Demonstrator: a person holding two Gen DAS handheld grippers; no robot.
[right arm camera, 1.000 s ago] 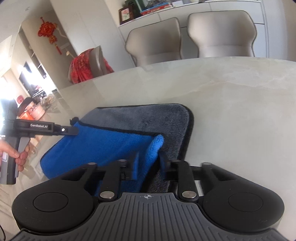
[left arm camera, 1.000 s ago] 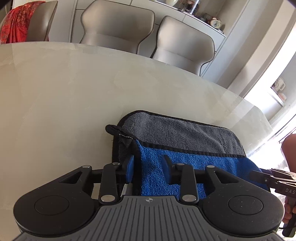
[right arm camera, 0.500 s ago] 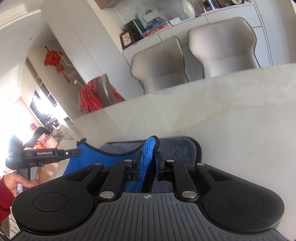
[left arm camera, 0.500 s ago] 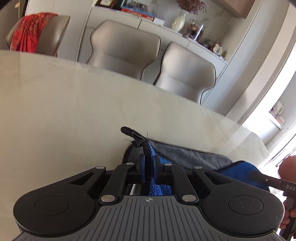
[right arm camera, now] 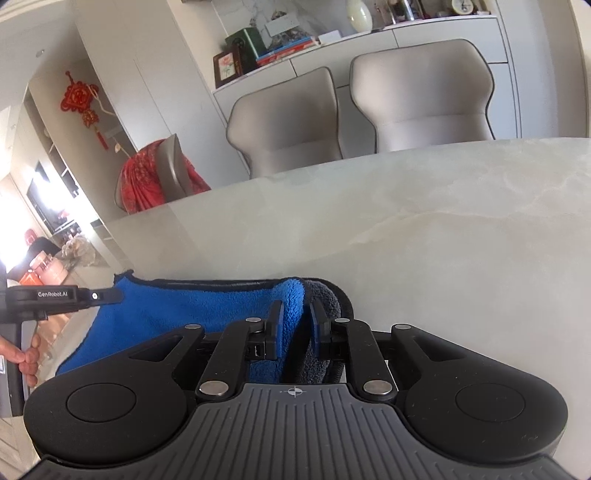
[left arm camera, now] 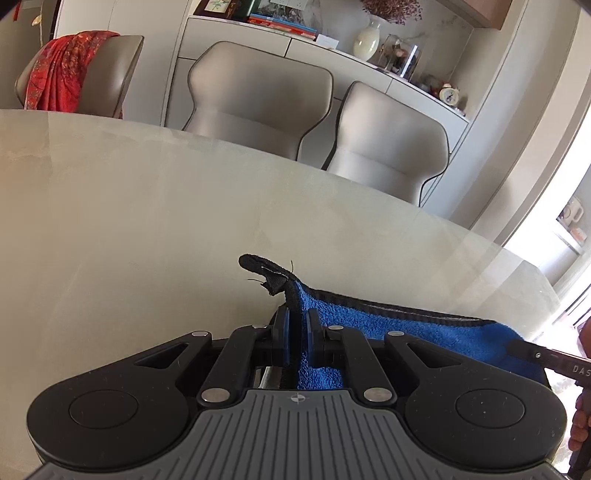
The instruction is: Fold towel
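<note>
Towel (left arm camera: 406, 328) edge now raised (both corners)

In the right wrist view, the black arm of the left tongs (right arm camera: 110, 296) at the left edge carries white lettering that reads "GenRobot.AI". In the left wrist view, the black arm of the right tongs (left arm camera: 517, 347) at the right edge shows white capitals "DAS", cut off by the picture's edge. A red knot ornament (right arm camera: 79, 99) on the far wall bears a character at its centre, too small to read. The clock (left arm camera: 448, 95) on the shelf has a dial whose numerals are too small to read. The spines of the books (left arm camera: 282, 25) carry no legible print.
</note>
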